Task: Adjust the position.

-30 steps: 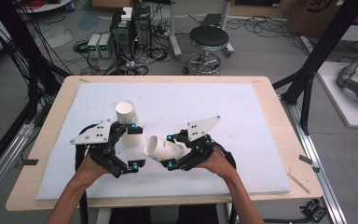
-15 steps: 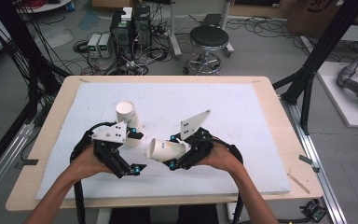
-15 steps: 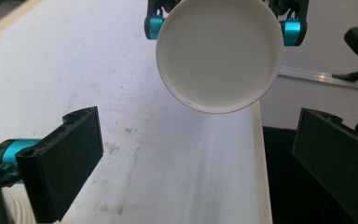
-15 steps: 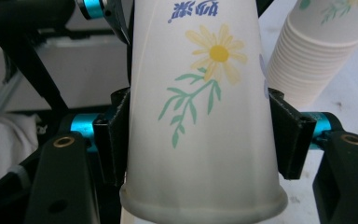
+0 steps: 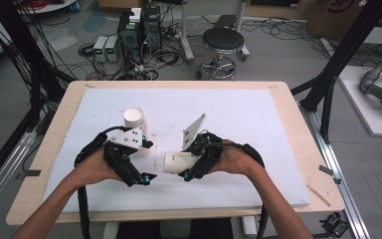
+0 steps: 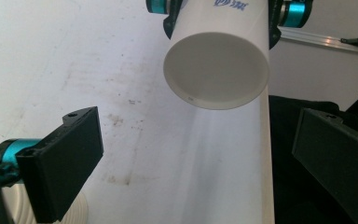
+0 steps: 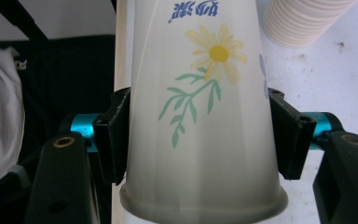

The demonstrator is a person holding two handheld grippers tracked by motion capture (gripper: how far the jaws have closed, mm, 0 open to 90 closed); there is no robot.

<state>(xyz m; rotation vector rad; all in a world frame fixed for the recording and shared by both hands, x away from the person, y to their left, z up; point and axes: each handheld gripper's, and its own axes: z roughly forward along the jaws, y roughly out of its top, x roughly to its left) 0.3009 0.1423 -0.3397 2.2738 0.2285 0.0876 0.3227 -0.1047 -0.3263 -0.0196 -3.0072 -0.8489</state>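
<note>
Paper cup (image 5: 179, 162) lies sideways mid-frame, clamped by the right gripper (image 5: 193, 167); left gripper (image 5: 142, 160) gapes beside it, cup stack (image 5: 136, 121) just behind on the desk (image 5: 258, 114).

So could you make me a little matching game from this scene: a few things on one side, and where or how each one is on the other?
Things:
1. paper cup
2. stack of cups
3. left gripper
4. stool

States:
A. jaws open, nothing between them
B. stands on the floor beyond the table
C. lying sideways, clamped in the right gripper
D. stands upright on the white mat

Pairs: 1-C, 2-D, 3-A, 4-B
</note>
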